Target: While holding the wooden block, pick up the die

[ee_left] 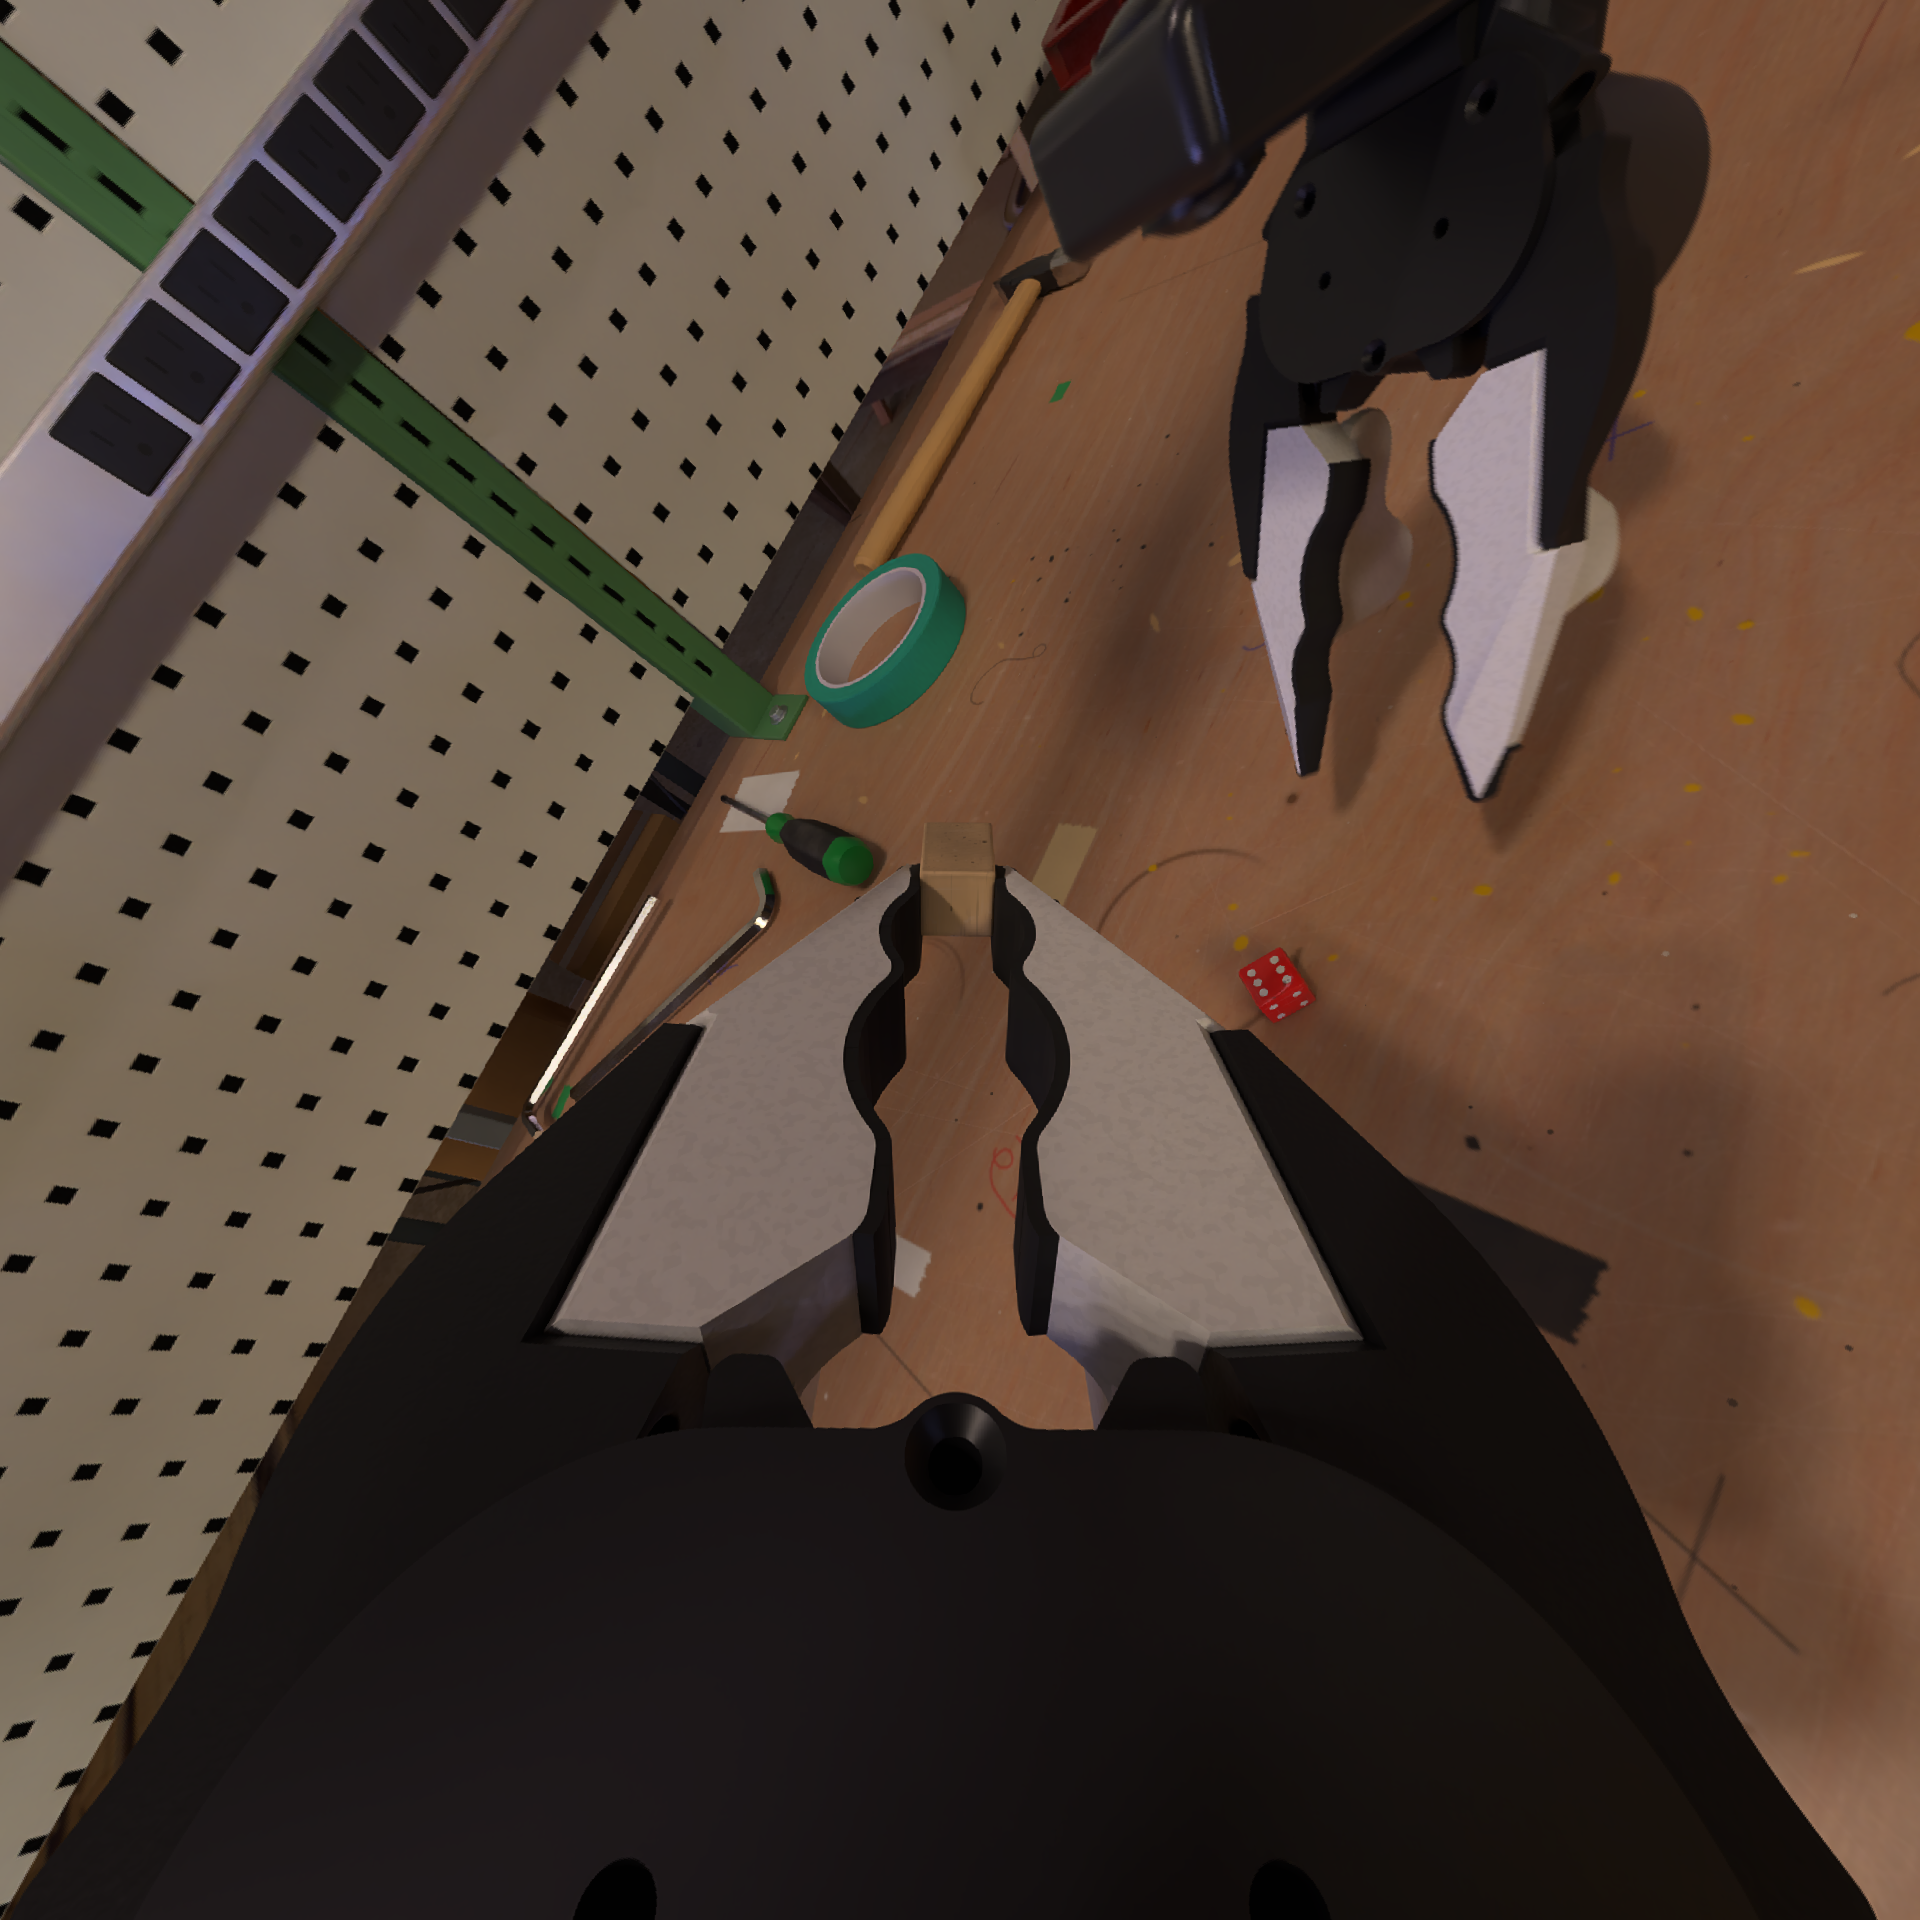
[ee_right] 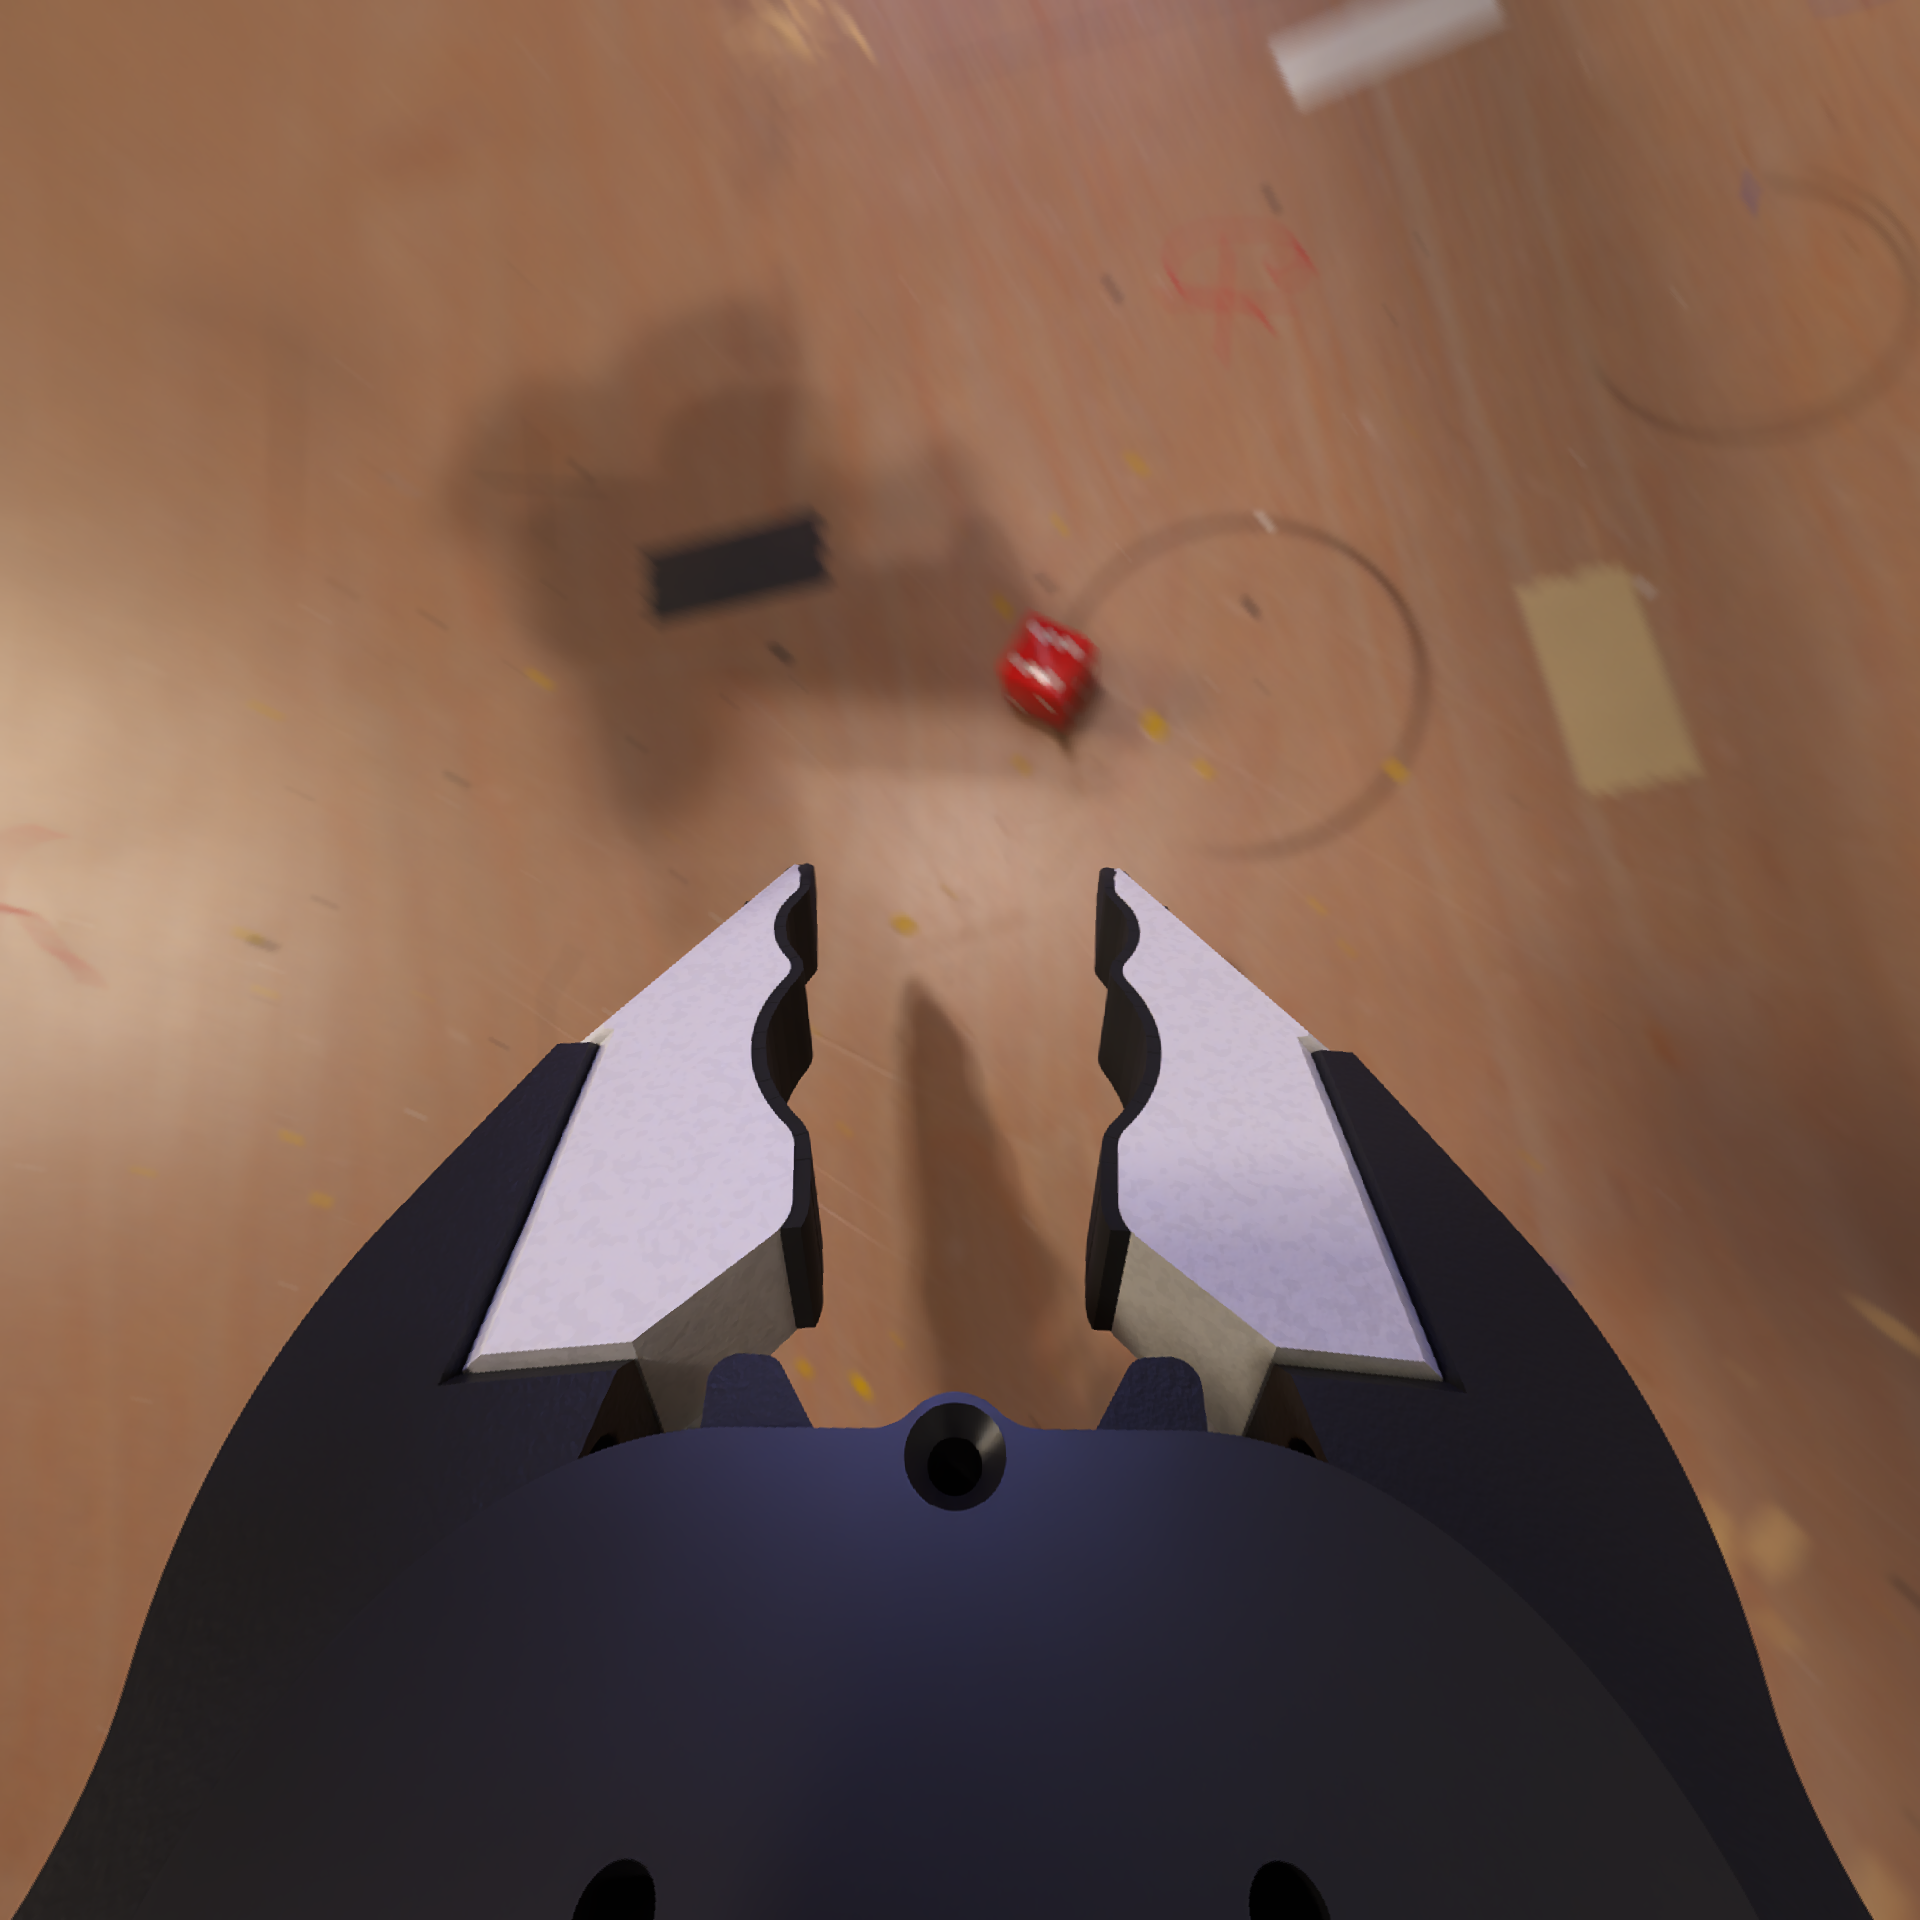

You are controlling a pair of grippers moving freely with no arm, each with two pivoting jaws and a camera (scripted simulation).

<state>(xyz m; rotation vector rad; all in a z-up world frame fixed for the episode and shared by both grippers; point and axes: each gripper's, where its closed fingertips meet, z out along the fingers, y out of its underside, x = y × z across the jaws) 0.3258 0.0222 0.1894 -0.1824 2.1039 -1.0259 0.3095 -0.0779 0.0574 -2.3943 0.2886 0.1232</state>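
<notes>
My left gripper [ee_left: 957, 883] is shut on a small wooden block [ee_left: 957, 879], held between its fingertips above the wooden bench [ee_left: 1351, 1143]. A red die [ee_left: 1276, 984] with white pips lies on the bench to the right of my left fingers. My right gripper [ee_left: 1397, 774] shows above it in the left wrist view, open and empty, pointing down at the bench. In the right wrist view my right gripper [ee_right: 956, 873] is open, and the die [ee_right: 1047, 667] lies ahead, slightly right, blurred. Nothing is between the right fingers.
A green tape roll [ee_left: 885, 639], a wooden-handled hammer [ee_left: 951, 416], a green-handled screwdriver [ee_left: 816, 840] and a hex key [ee_left: 675, 1008] lie by the pegboard wall [ee_left: 468, 520]. A black patch [ee_right: 738, 574] and a tan tape strip [ee_right: 1605, 681] lie flat on the bench.
</notes>
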